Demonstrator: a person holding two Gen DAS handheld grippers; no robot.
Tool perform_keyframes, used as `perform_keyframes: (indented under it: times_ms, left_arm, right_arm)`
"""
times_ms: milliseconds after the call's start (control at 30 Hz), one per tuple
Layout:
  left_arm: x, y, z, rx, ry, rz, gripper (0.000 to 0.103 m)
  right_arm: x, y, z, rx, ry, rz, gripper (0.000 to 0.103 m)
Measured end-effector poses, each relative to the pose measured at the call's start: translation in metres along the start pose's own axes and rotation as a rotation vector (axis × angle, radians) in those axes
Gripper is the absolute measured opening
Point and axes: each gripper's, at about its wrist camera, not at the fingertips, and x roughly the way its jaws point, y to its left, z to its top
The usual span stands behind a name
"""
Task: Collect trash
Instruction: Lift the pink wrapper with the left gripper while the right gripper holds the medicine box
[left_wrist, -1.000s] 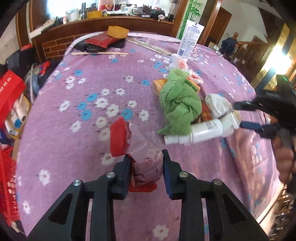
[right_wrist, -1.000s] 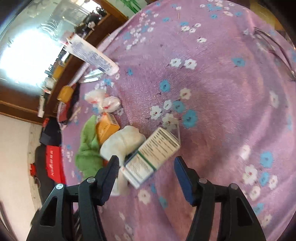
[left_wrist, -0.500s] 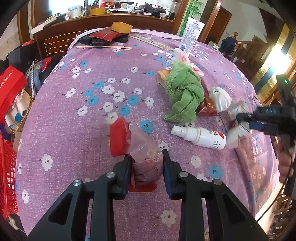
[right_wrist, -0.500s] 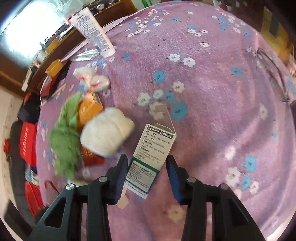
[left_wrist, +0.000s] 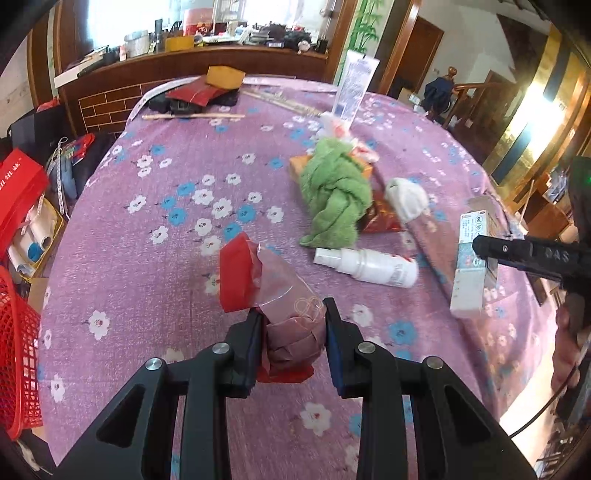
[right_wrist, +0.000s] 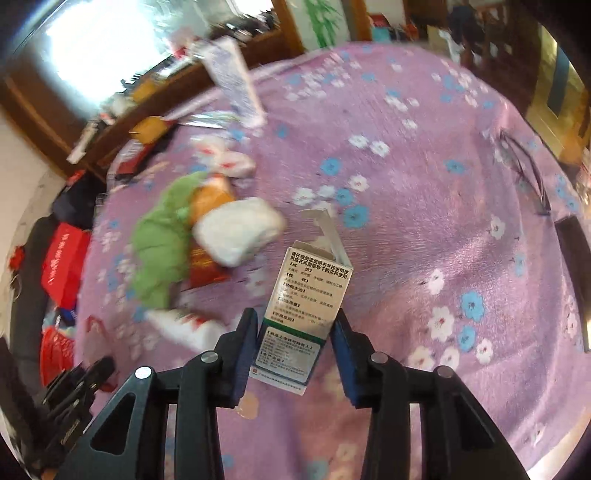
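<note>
Above the table's (left_wrist: 155, 266) near edge I hold the red-and-clear wrapper (left_wrist: 258, 280) clamped in my left gripper (left_wrist: 291, 339); my right gripper (right_wrist: 293, 338) grips the open medicine box (right_wrist: 308, 291) (lifted clear); next, I judge, carrying both to a bin.

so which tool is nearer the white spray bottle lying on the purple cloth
Left. The left tool hangs just in front of the white spray bottle, holding a red wrapper; the right tool is off to its side.

Black left gripper (left_wrist: 293, 332), blue-padded jaws, silver screws, bare-skinned hand (left_wrist: 567, 347)
</note>
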Motion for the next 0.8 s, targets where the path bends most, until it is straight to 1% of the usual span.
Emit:
perform_keyframes:
  times_ms: [67,167,300,367,600,700,800]
  left_arm:
    - [-0.008,-0.002,-0.003,0.011,-0.011,-0.003,0.029]
    - [-0.020,-0.005,-0.007,0.026,-0.023,-0.013,0.029]
    - [-0.029,-0.006,-0.011,0.044,-0.031,-0.026,0.029]
    - [-0.033,-0.005,-0.013,0.048,-0.034,-0.034,0.029]
    - [-0.041,-0.010,-0.023,0.078,-0.036,-0.055,0.029]
    - [-0.046,-0.013,-0.025,0.078,-0.044,-0.045,0.029]
    - [-0.052,-0.014,-0.024,0.062,-0.063,-0.019,0.029]
  right_arm:
    - [-0.015,0.018,-0.013,-0.046,-0.039,0.040,0.043]
    - [-0.028,0.044,-0.032,-0.120,-0.066,0.050,0.043]
    - [-0.033,0.065,-0.054,-0.165,-0.064,0.056,0.043]
    - [-0.035,0.071,-0.063,-0.173,-0.064,0.056,0.043]
    - [-0.048,0.075,-0.088,-0.174,-0.067,0.030,0.043]
    - [-0.049,0.076,-0.089,-0.183,-0.067,0.042,0.043]
    - [-0.050,0.079,-0.082,-0.217,-0.075,0.066,0.043]
